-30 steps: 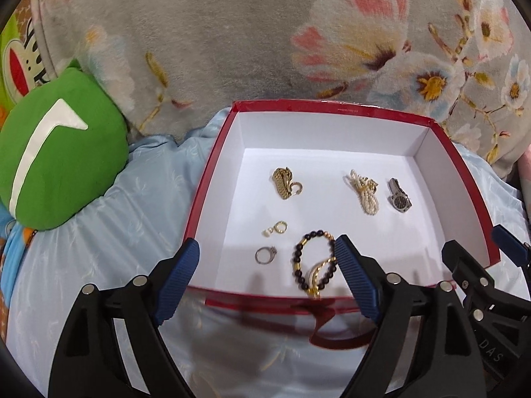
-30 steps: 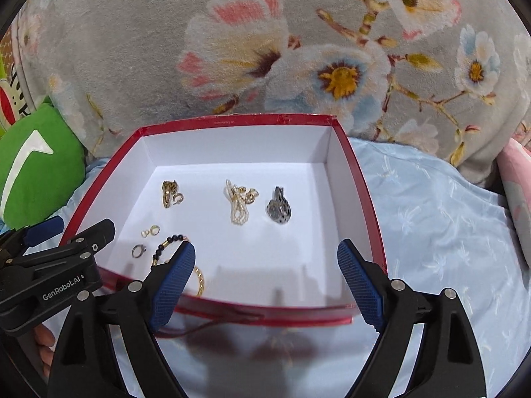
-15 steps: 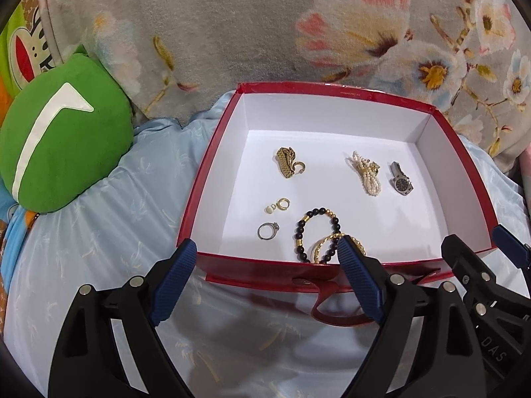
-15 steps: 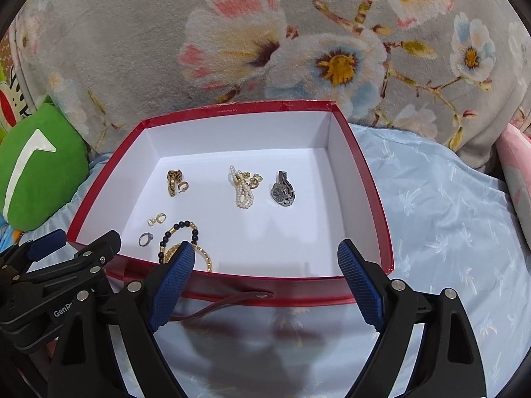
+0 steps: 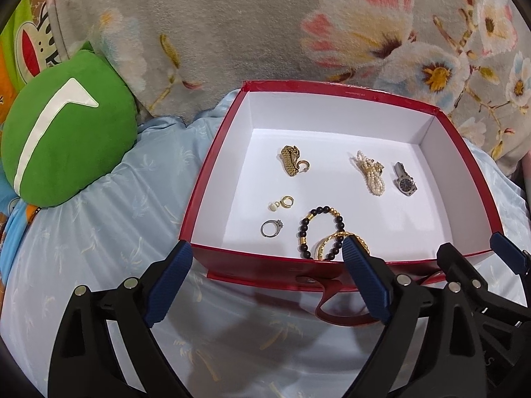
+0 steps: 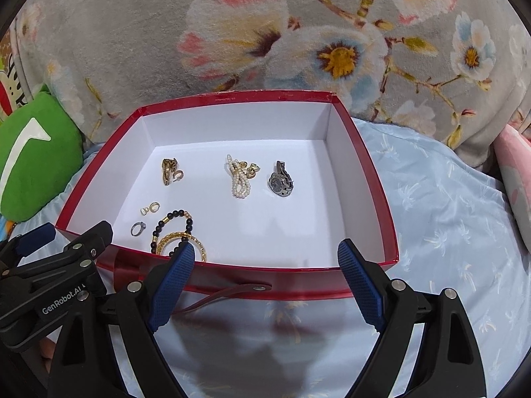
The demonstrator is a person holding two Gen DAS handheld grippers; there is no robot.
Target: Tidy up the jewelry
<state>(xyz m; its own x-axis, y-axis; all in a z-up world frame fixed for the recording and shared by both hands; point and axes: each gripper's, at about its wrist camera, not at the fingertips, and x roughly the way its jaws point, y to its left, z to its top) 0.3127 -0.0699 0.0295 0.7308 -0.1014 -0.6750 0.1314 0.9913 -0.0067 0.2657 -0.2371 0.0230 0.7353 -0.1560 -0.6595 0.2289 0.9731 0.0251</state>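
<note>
A red box (image 5: pixel 212 169) with a white inside sits on a light blue sheet. In it lie a gold chain (image 5: pixel 291 163), a pearl strand (image 5: pixel 371 175), a grey watch (image 5: pixel 405 184), small earrings (image 5: pixel 282 203), a silver ring (image 5: pixel 271 228), a black bead bracelet (image 5: pixel 320 229) and a gold bangle (image 5: pixel 338 243). The same box (image 6: pixel 368 179) and pieces show in the right wrist view. My left gripper (image 5: pixel 267 265) is open and empty in front of the box's near wall. My right gripper (image 6: pixel 265 265) is open and empty at the near wall too.
A green cushion (image 5: pixel 63 142) lies left of the box. A grey floral blanket (image 5: pixel 265 26) rises behind it. A red strap (image 6: pixel 229 293) hangs from the box's front. A pink item (image 6: pixel 517 179) sits at the far right.
Both grippers have drawn back from the box toward me, both still open. The bead bracelet and gold bangle now lie free near the front wall.
</note>
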